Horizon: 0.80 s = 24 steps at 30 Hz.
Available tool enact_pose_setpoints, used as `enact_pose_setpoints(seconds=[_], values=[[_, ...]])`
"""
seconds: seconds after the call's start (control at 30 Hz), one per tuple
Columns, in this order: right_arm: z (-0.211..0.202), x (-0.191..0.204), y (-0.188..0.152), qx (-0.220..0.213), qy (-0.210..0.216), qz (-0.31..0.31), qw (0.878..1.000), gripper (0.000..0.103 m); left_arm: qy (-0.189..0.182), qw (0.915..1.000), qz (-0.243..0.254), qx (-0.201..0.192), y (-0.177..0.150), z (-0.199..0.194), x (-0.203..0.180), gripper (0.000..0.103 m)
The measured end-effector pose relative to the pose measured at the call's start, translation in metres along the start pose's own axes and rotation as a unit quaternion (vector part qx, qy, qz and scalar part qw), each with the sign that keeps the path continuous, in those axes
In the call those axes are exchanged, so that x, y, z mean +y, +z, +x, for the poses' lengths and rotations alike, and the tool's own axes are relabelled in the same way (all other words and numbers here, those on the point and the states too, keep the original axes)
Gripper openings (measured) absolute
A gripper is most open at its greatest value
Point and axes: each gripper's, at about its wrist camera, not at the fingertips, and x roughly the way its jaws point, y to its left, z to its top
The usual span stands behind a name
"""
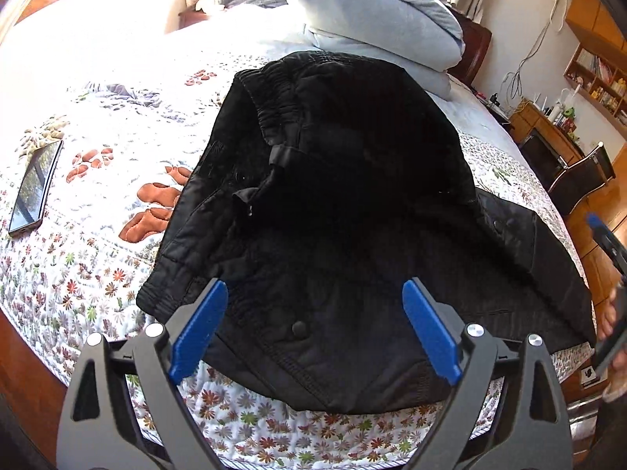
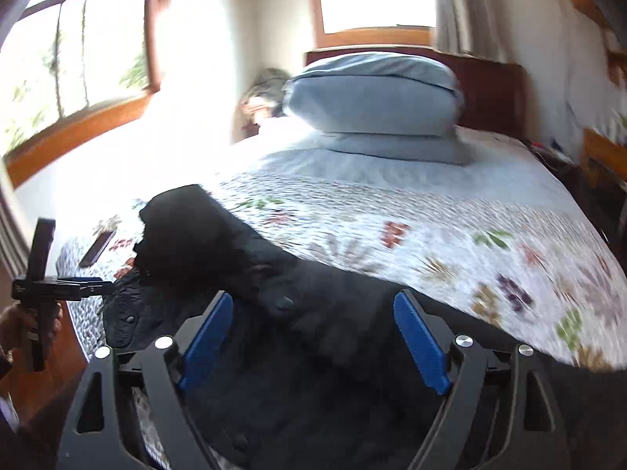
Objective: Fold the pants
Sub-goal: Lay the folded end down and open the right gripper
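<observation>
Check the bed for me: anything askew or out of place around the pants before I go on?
The black pants lie bunched and uneven on the floral quilt, waistband humped up rather than flat. A phone lies on the quilt left of them, apart from the fabric. Both the left gripper and right gripper are open.

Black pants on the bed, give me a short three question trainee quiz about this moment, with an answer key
1. True or false: the left gripper is shut on the black pants.
2. What lies on the quilt left of the pants: A phone, B book, C cup?
3. Fill in: the folded blue duvet sits at the ____ of the bed.

Key: 1 false, both grippers stand open, the right gripper too. 2 A, the phone. 3 head.
</observation>
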Motion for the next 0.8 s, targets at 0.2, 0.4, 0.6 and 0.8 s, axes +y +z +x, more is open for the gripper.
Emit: enact_pose_setpoints(seconds=[0.2,0.4,0.6,0.8], values=[[0.152,0.067,0.042,0.09,-0.005,-0.105,0.99,0.091,-0.033,0.9982,-0.049,-0.002,-0.02,-0.007,0.014,0.091],[0.204,0.063,0.043,0.14,-0.012,-0.11,0.984,0.047,-0.041,0.996,-0.079,-0.008,-0.026,-0.006,0.029,0.091],[0.192,0.039,0.04,0.133,0.044,-0.038,0.989,0.011,-0.03,0.9961,-0.082,-0.015,-0.025,-0.007,0.046,0.091],[0.136,0.048,0.044,0.086,0.078,-0.043,0.992,0.008,-0.032,0.9946,-0.098,-0.016,-0.029,-0.014,0.054,0.091]])
